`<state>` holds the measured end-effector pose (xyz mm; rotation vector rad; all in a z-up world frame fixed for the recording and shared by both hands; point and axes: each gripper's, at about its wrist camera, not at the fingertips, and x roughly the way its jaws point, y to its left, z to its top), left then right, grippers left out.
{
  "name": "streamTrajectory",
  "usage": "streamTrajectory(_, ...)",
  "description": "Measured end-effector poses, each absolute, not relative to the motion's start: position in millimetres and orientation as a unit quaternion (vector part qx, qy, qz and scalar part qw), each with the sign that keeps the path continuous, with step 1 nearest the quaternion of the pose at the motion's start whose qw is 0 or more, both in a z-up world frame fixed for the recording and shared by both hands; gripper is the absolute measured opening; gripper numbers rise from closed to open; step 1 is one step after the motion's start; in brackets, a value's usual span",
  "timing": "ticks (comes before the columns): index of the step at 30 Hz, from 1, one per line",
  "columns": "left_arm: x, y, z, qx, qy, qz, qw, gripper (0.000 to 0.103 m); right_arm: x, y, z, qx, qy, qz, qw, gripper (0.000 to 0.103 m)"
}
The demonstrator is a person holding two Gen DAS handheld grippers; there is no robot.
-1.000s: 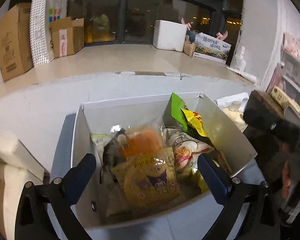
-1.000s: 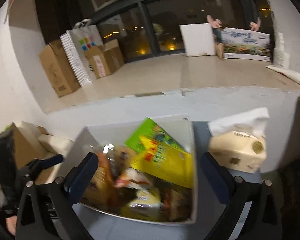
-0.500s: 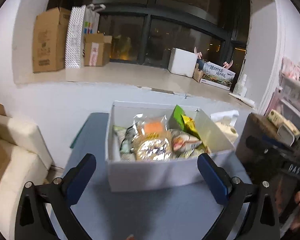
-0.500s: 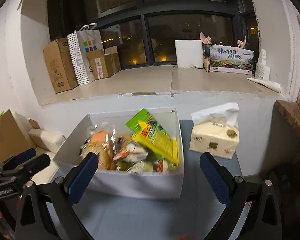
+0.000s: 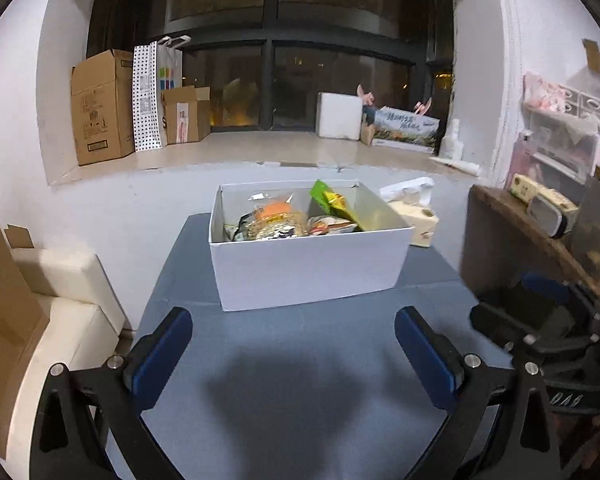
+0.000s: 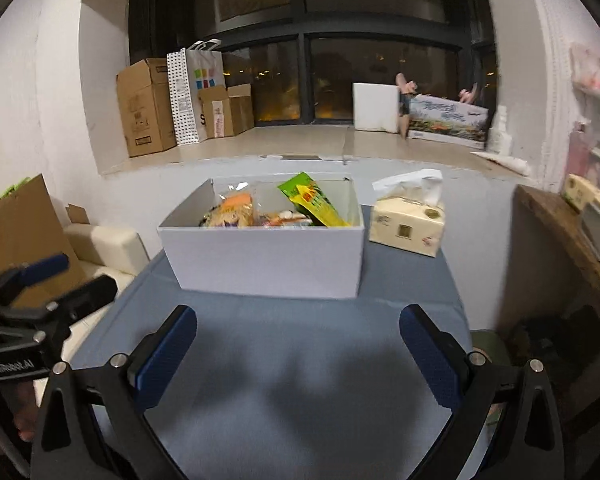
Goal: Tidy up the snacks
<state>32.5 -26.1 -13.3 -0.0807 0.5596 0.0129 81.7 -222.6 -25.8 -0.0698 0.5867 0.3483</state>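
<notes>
You've pulled both grippers back from the box [image 5: 308, 264] | left gripper [image 5: 294, 354] and right gripper [image 6: 298, 350] spread wide, empty | snacks [image 6: 276, 212] all boxed; sorting looks finished

Only "GenRobot.AI" reads clearly, printed white on the left gripper [image 6: 46, 280] body; other labels are illegible.

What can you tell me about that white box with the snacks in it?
The white box looks like plain cardboard, rectangular, open-topped with no lid in sight. It stands upright on the blue-grey table, towards its far end. Snack packets fill it, among them an orange packet and a green-and-yellow bag that leans up above the rim. A tissue pack sits close beside it on the right. Neither tool touches it.
</notes>
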Motion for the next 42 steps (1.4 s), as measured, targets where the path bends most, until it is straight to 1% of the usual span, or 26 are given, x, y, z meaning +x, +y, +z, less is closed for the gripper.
streamTrajectory(4,22,-33,-12,-0.033,0.283,0.007,0.959,0.103,68,-224,-19,-0.046,0.272,0.168,0.946,0.103)
streamTrajectory(17,28,-25,-17,-0.046,0.308,0.01,0.95,0.103,73,-231,-20,-0.037,0.294,0.17,0.94,0.103)
streamTrajectory(42,29,-26,-18,-0.041,0.311,0.008,0.949,0.103,70,-232,-20,-0.034,0.296,0.174,0.939,0.103)
